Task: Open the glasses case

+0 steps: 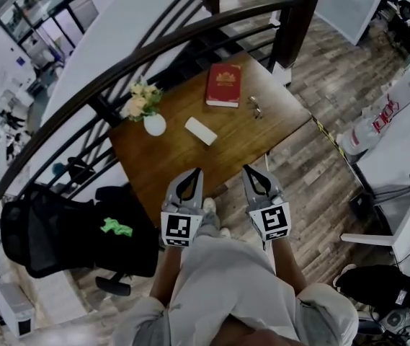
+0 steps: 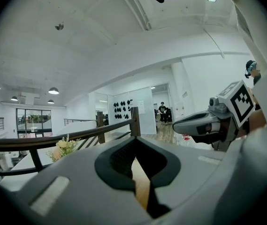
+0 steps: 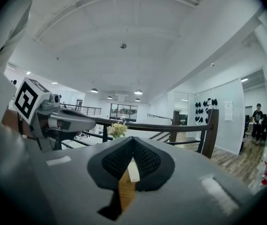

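The white glasses case (image 1: 200,130) lies closed in the middle of a brown wooden table (image 1: 176,161). My left gripper (image 1: 194,173) and right gripper (image 1: 251,171) hover side by side over the table's near edge, well short of the case, both pointing at it. Each has its jaws shut with nothing between them. In the right gripper view the case (image 3: 133,171) shows as a small white piece through the gap under the right gripper's (image 3: 133,138) tips. In the left gripper view only a strip of table (image 2: 141,186) shows below the left gripper's (image 2: 134,139) tips.
A red book (image 1: 224,85) and a pair of glasses (image 1: 255,107) lie at the table's far right. A white vase (image 1: 154,124) of flowers stands at its left. A dark curved railing (image 1: 118,71) runs behind the table. A black chair (image 1: 60,236) stands at the lower left.
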The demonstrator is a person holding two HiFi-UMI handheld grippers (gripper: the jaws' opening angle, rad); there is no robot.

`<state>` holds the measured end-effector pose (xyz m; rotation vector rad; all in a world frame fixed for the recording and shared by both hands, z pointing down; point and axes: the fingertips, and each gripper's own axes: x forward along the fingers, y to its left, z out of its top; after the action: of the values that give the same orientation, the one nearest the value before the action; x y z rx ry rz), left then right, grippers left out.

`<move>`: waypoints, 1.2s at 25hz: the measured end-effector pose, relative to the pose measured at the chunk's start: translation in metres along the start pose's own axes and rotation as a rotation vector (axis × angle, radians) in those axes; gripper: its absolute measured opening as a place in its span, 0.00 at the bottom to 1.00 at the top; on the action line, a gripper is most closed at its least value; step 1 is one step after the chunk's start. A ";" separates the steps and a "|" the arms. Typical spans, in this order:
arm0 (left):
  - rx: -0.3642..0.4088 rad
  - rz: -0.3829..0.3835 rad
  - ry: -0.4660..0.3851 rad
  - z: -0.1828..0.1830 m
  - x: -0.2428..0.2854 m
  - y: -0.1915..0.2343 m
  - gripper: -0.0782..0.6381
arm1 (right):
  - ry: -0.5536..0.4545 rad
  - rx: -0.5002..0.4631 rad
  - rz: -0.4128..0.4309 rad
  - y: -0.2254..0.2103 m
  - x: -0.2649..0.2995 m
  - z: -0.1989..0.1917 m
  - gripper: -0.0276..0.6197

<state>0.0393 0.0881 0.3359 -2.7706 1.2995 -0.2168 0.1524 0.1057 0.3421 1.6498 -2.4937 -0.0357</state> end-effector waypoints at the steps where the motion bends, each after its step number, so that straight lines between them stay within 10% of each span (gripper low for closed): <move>1: 0.000 0.000 0.002 -0.001 0.006 0.003 0.14 | 0.001 0.000 0.000 -0.003 0.004 0.000 0.05; 30: -0.117 -0.037 0.097 -0.066 0.141 0.149 0.14 | 0.135 -0.001 0.004 -0.042 0.198 -0.017 0.05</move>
<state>0.0049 -0.1158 0.3956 -2.9177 1.3246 -0.2902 0.1172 -0.0918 0.3772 1.5908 -2.3968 0.0727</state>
